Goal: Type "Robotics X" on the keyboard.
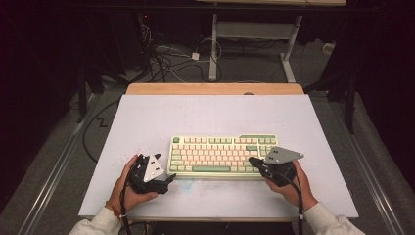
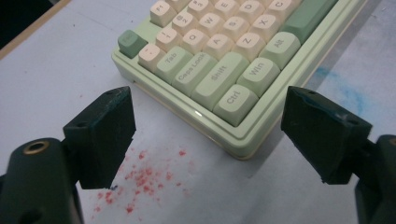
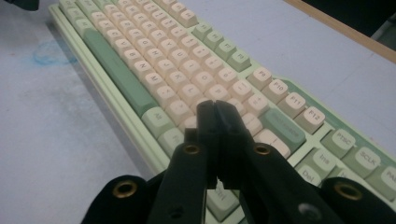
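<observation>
A pale green keyboard (image 1: 222, 155) with cream and green keys lies on the white tabletop (image 1: 147, 117), near its front edge. My left gripper (image 1: 169, 179) rests low by the keyboard's near left corner. In the left gripper view its jaws (image 2: 208, 116) stand wide open, with the Ctrl corner of the keyboard (image 2: 224, 60) just ahead between them and nothing held. My right gripper (image 1: 252, 160) hovers over the keyboard's right end. Seen in the right gripper view, its jaws (image 3: 215, 109) are shut together over the keys (image 3: 177, 70), with nothing between them.
Red specks (image 2: 140, 179) and a blue smudge (image 2: 345, 88) mark the tabletop near the keyboard. A wooden strip (image 1: 215, 88) borders the table's far edge. Beyond it are floor cables (image 1: 166, 58) and another table's white legs (image 1: 214, 49).
</observation>
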{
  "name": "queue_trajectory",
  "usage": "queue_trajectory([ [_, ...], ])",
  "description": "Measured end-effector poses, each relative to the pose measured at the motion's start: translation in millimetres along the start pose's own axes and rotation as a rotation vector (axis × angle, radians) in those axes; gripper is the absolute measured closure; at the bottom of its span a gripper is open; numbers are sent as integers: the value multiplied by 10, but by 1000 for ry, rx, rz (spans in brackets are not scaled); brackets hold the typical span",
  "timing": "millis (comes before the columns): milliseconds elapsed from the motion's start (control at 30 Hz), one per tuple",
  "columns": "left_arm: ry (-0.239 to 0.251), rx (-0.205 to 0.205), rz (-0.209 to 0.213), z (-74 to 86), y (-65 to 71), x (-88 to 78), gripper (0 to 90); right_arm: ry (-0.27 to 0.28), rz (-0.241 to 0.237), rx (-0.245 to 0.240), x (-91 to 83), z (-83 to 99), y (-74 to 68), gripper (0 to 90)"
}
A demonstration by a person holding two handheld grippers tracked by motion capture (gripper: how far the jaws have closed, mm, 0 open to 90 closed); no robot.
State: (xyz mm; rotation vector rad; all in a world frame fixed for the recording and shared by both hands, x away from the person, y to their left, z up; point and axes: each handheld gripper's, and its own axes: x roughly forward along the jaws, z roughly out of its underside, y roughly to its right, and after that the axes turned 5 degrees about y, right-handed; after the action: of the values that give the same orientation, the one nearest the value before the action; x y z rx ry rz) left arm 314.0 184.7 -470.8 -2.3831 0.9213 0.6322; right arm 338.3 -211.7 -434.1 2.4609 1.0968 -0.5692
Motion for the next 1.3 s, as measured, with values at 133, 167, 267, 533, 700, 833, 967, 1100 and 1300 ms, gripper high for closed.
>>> queue_trajectory([
  [133, -7, 5, 3, 20, 3, -10, 170, -22, -1, -5, 126, -92, 38, 900],
  [167, -5, 5, 4, 22, 1, -15, 171, -27, -6, -4, 160, -116, 47, 900],
  [267, -3, -5, 2, 34, -8, -28, 171, -33, -9, -8, 258, -185, 73, 900],
  [533, 0, -16, -7, 45, -26, -35, 171, -55, -35, -26, 533, -324, 71, 900],
  [700, -6, -25, -8, 68, -54, -48, 171, -77, -48, -33, 694, -373, 56, 900],
  [833, -3, -24, -10, 81, -49, -69, 171, -94, -61, -47, 788, -410, 3, 900],
  [967, 0, -23, -6, 75, -39, -76, 171, -110, -64, -69, 856, -429, -60, 900],
  [1100, -10, -14, -1, 74, -25, -52, 171, -126, -58, -72, 932, -425, -79, 900],
  [1300, -24, -3, 14, 74, -8, -20, 171, -136, -51, -62, 1000, -418, -51, 900],
])
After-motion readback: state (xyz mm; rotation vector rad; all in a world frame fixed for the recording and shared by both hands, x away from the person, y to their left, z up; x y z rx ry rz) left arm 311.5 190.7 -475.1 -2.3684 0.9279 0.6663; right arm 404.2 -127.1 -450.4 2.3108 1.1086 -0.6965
